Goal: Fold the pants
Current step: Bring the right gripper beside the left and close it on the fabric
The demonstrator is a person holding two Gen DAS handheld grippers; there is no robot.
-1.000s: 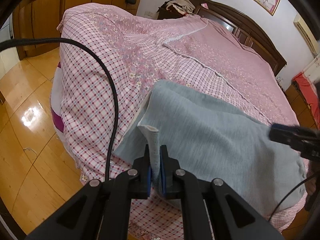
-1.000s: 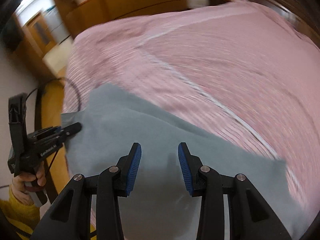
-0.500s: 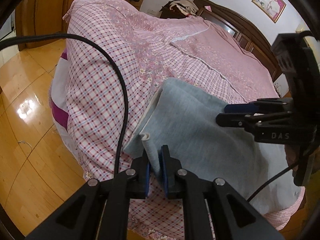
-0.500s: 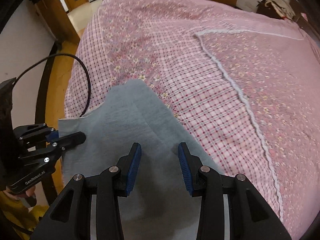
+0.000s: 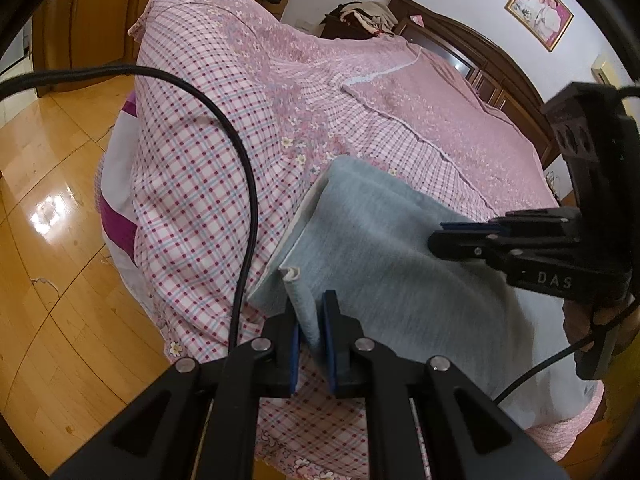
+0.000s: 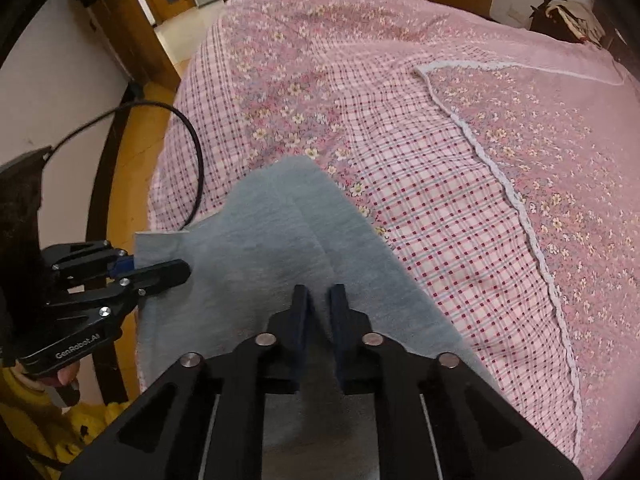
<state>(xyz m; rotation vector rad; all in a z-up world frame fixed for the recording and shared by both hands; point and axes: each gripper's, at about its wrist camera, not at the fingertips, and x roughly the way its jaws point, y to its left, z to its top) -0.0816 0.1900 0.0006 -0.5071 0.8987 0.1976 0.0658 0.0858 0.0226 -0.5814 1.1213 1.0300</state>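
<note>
Presently I find the grey-blue knit pants point(image 5: 384, 264) lying on the near corner of the bed, spread flat on a pink checked and floral bedspread point(image 5: 192, 184). My left gripper point(image 5: 310, 312) has its pads clamped on a raised corner of the pants, a strip of cloth standing up between the blue pads. My right gripper point(image 6: 319, 300) has just been closing; its jaws now stand almost together, and a ridge of the grey-blue cloth rises between the fingers, pinched as far as I can tell. In the left wrist view the right gripper sits at 3 o'clock, over the pants. In the right wrist view the left gripper sits at 9 o'clock, at the edge of the cloth, held by a hand point(image 6: 60, 376) above a yellow sleeve point(image 6: 48, 424).

Surface: the bedspread covers the whole bed; a white lace trim point(image 6: 516, 204) divides the checked band from the floral panel at 2 o'clock. A black cable point(image 5: 236, 160) crosses the spread at 10 o'clock.

Room: glossy wooden plank floor point(image 5: 48, 240) at 9 o'clock, a dark wooden headboard point(image 5: 476, 48) at 1 o'clock, a framed picture point(image 5: 538, 10) on the white wall above it, and wooden cabinets point(image 5: 100, 12) at 11 o'clock.
</note>
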